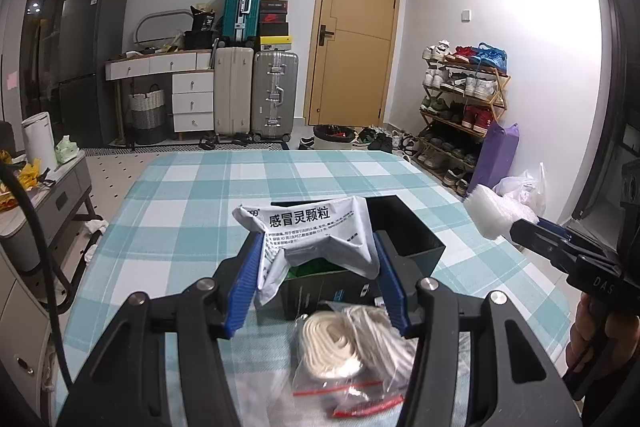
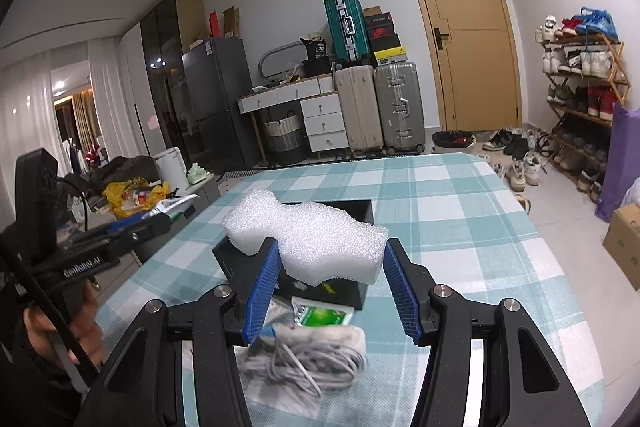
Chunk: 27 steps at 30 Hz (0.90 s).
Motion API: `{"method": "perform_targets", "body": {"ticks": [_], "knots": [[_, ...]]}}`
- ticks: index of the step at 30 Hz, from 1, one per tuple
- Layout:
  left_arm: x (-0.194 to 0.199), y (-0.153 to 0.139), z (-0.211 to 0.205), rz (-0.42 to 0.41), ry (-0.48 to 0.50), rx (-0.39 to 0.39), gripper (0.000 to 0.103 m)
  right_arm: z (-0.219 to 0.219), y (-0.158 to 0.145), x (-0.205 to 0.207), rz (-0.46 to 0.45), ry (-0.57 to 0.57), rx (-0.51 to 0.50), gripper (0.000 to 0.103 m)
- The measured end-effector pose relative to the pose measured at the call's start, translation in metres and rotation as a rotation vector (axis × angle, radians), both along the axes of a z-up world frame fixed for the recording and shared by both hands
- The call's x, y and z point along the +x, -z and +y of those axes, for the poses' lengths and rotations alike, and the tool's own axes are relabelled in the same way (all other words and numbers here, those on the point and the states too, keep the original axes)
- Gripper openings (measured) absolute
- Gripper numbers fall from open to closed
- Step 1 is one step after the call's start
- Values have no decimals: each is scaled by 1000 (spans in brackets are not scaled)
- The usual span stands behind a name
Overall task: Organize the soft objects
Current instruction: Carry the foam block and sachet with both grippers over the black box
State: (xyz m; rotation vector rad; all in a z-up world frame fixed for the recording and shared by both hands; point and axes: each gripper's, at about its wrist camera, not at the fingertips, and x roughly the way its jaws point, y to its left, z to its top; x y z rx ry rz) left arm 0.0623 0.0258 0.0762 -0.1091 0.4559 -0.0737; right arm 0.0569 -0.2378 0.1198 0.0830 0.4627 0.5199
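Observation:
My left gripper (image 1: 318,277) is shut on a crumpled white medicine sachet (image 1: 312,239) with Chinese print, held above the open black box (image 1: 404,239) on the checked table. My right gripper (image 2: 332,287) is shut on a white foam block (image 2: 308,241), held over the same black box (image 2: 356,211). In the left wrist view the foam block (image 1: 494,213) and the right gripper (image 1: 532,229) show at the right edge. A clear bag of white cord (image 1: 352,347) lies on the table below my left gripper. A bundle of white cable (image 2: 304,355) and a green sachet (image 2: 322,315) lie below my right gripper.
The teal and white checked tablecloth (image 1: 192,195) covers the table. A grey side cabinet (image 1: 48,195) stands at the left. Suitcases (image 1: 256,95), a shoe rack (image 1: 464,107) and a wooden door (image 1: 356,31) are at the back of the room.

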Motion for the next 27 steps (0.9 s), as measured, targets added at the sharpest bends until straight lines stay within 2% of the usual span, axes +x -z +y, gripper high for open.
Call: {"method": "perform_targets", "body": {"ticks": [6, 27], "knots": [[21, 3, -4, 20, 0, 11, 54, 19, -3, 23, 13, 14, -57, 54], [79, 25, -6, 112, 0, 20, 54, 52, 29, 86, 66, -4, -177, 54]]}}
